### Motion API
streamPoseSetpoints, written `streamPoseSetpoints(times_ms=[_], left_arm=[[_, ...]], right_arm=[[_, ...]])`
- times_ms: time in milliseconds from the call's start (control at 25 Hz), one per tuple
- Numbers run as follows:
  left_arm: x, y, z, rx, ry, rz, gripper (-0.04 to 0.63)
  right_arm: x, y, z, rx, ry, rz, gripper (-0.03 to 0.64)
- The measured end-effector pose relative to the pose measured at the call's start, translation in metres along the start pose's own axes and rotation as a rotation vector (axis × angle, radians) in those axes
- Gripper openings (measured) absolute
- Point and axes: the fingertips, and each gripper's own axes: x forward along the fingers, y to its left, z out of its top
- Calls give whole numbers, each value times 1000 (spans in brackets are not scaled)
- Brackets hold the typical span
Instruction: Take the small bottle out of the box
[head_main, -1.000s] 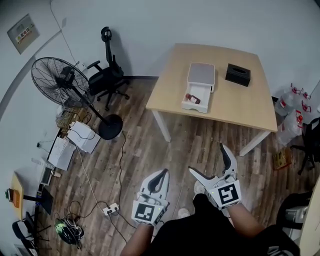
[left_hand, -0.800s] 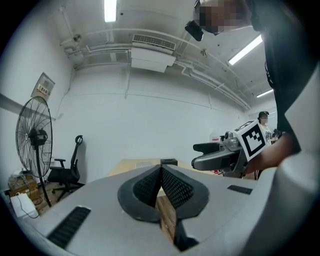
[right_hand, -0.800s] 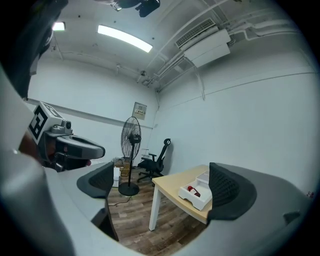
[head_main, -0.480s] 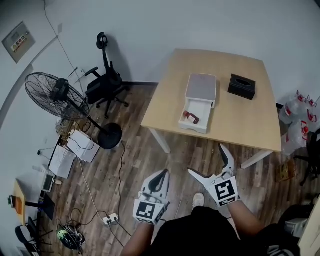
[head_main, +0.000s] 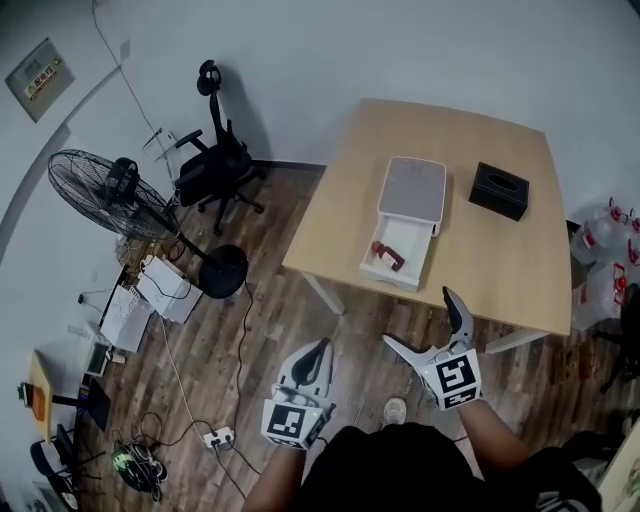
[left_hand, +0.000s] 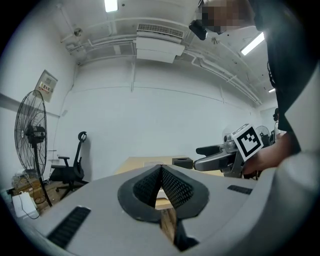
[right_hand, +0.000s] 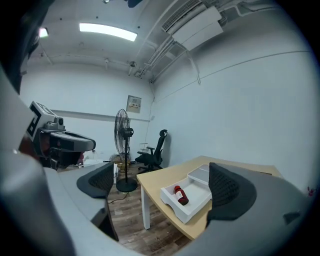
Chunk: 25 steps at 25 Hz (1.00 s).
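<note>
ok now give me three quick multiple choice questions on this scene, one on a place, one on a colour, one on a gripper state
1. Where is the small bottle?
A. on the floor
B. lying in the white box on the table
C. on the office chair

2. What colour is the bottle?
A. red
B. blue
C. green

3. How do the right gripper's jaws stand?
A. shut on the bottle
B. shut on nothing
C. wide apart, empty

Answers: 1 B, the head view shows it lying in the open box; 2 A, its body and cap look red in the right gripper view; 3 C, the pads stand apart with nothing gripped.
</note>
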Motion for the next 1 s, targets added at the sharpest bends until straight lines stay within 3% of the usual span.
streamPoseSetpoints(times_ms=[360, 680, 1000], left_arm=[[30, 41, -5, -24, 0, 44, 15], [72, 88, 8, -42, -18, 5, 15], [104, 141, 17, -52, -38, -43, 15]], right_arm=[[50, -19, -9, -25, 65, 23, 578], [109, -40, -1, -20, 97, -16, 575], [167, -65, -42, 31, 273, -47, 549]])
